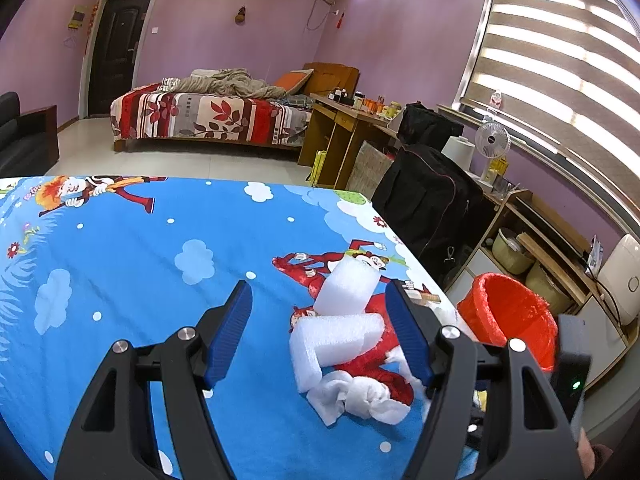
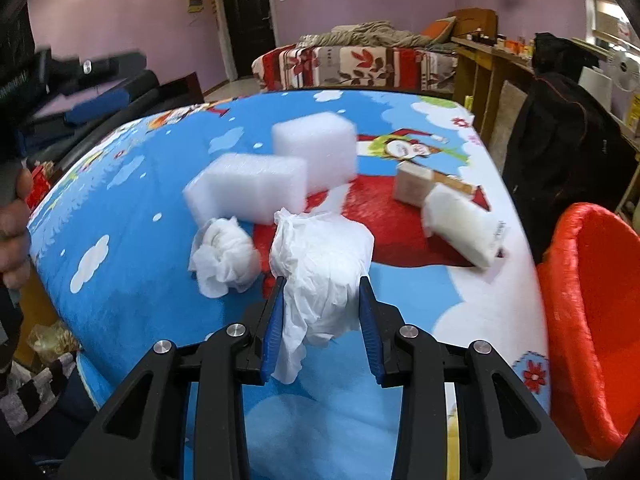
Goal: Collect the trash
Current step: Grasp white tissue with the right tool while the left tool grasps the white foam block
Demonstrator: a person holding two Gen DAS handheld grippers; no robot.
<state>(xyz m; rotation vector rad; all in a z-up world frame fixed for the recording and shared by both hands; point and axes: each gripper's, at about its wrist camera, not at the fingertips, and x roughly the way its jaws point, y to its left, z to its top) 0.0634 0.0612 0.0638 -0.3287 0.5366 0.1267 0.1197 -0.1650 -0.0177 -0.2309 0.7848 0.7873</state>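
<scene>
The right gripper (image 2: 322, 324) is closed on a crumpled white tissue wad (image 2: 320, 272), pinched between its blue pads. Just left of it a second tissue ball (image 2: 224, 256) lies on the blue cartoon-print tablecloth (image 2: 132, 208). The left gripper (image 1: 320, 332) is spread wide, holding nothing, above two white foam blocks (image 1: 340, 320). Beyond the table's right edge stands a red-lined trash bin (image 1: 508, 320).
</scene>
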